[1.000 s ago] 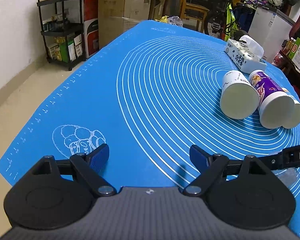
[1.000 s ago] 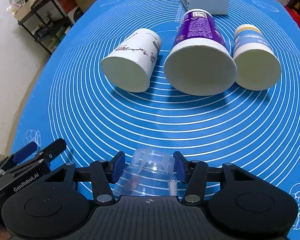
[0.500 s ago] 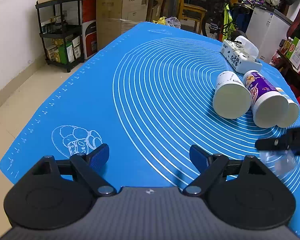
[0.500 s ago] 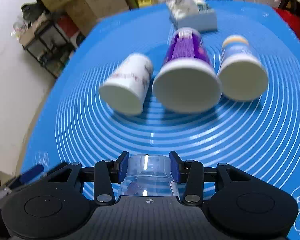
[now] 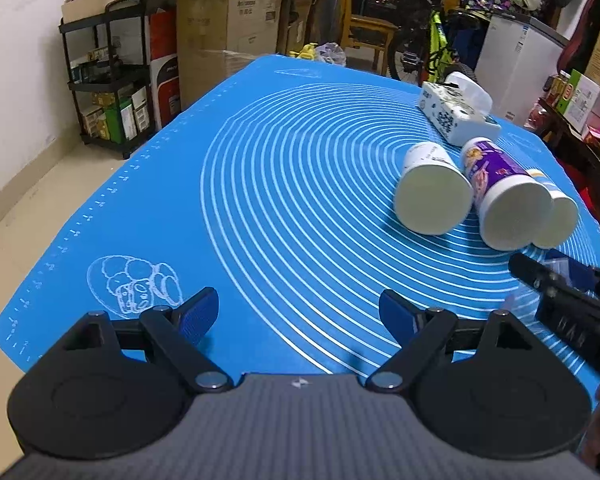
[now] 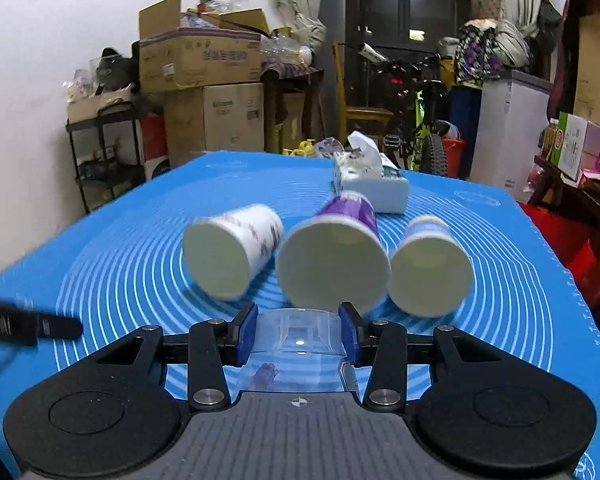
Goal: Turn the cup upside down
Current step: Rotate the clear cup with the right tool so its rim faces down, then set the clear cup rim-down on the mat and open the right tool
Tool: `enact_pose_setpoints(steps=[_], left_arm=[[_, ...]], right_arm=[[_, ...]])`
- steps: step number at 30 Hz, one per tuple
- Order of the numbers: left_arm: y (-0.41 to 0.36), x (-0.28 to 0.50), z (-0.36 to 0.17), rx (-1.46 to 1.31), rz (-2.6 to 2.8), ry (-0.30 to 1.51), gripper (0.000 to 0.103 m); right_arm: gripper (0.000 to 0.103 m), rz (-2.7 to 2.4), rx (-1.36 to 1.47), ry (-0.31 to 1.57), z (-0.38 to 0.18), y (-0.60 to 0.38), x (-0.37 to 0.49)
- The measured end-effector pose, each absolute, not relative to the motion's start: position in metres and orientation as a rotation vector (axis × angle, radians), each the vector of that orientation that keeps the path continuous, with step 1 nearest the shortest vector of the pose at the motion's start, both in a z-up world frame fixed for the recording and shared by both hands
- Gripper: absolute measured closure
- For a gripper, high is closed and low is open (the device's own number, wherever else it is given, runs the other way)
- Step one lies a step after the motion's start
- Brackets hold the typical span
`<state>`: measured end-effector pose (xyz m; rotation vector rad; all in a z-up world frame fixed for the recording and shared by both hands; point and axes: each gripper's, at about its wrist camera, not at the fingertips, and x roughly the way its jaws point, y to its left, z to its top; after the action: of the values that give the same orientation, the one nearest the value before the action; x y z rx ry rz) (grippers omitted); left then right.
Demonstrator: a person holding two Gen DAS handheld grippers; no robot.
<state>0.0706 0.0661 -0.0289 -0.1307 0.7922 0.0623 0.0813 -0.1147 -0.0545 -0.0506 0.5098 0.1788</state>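
One clear cup (image 6: pixel 298 334) clenched in the right claw (image 6: pixel 298 330), axis seemingly pointing forward; left claw (image 5: pixel 299 314) released.

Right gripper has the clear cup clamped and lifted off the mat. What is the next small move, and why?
Probably rotate the right gripper at the wrist to turn the clear plastic cup over, then lower it onto the blue mat. The cup sits clamped between both fingers, the three paper cups lie well ahead, and the left gripper is open and empty, off to the side.
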Motion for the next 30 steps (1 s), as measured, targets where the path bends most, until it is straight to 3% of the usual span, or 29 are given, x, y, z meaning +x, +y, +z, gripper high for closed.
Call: enact_pose_setpoints(steps=[16, 20, 26, 30], left_arm=[[0.050, 0.058, -0.027, -0.096, 0.006, 0.794, 0.016], [0.041, 0.050, -0.024, -0.074, -0.019, 0.795, 0.016], [0.023, 0.032, -0.015, -0.026, -0.079, 0.785, 0.016], [0.009, 0.017, -0.009, 0.003, -0.094, 0.772, 0.007]], right_arm=[[0.055, 0.222, -0.030, 0.509, -0.062, -0.133, 0.037], [0.030, 0.230, 0.007, 0.508, -0.056, -0.137, 0.032], [0.029, 0.200, 0.020, 0.522, -0.037, -0.147, 0.013], [0.028, 0.176, 0.027, 0.555, -0.025, -0.161, -0.001]])
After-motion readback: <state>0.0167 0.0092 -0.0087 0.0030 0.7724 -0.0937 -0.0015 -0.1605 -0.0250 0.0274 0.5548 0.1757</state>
